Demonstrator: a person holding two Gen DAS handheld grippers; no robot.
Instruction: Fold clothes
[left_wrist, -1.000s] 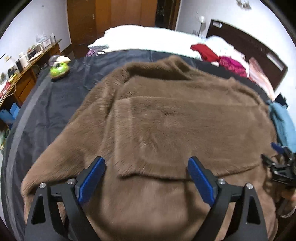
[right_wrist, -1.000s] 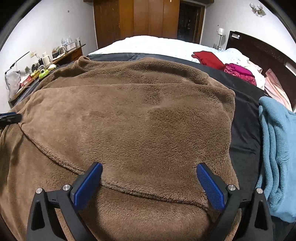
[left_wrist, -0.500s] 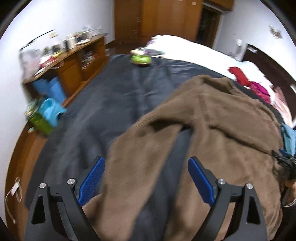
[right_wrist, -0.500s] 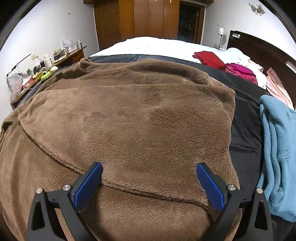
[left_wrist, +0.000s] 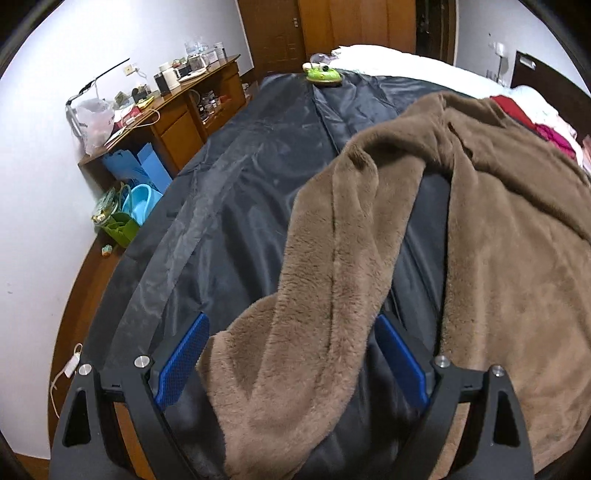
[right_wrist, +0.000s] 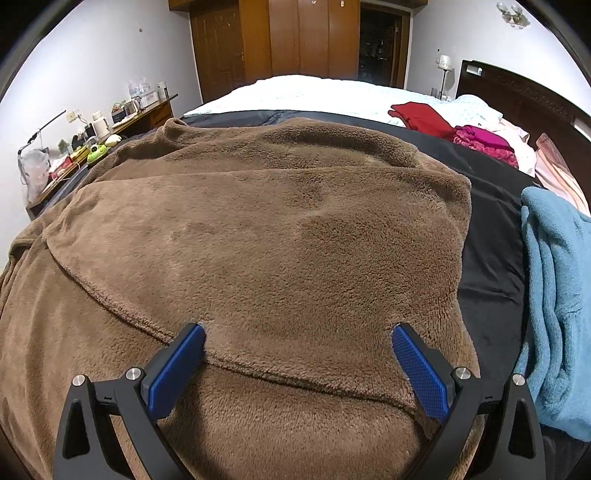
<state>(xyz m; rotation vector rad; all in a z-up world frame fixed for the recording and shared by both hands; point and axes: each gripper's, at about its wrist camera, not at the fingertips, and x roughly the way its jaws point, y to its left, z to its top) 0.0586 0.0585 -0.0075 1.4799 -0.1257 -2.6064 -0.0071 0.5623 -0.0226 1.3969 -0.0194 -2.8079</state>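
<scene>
One brown fleece garment (right_wrist: 258, 240), one teal garment (right_wrist: 557, 295), two open grippers (left_wrist: 291, 362)

Wooden desk (left_wrist: 173, 114) cluttered along wall; green toy (left_wrist: 322, 75) on dark sheet (left_wrist: 258, 177); wardrobe (right_wrist: 291, 40) behind.

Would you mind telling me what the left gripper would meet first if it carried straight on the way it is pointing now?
Most likely the brown fleece sleeve, which lies between the open jaws of the left gripper, with the dark bed cover beneath; depth is hard to judge.
</scene>
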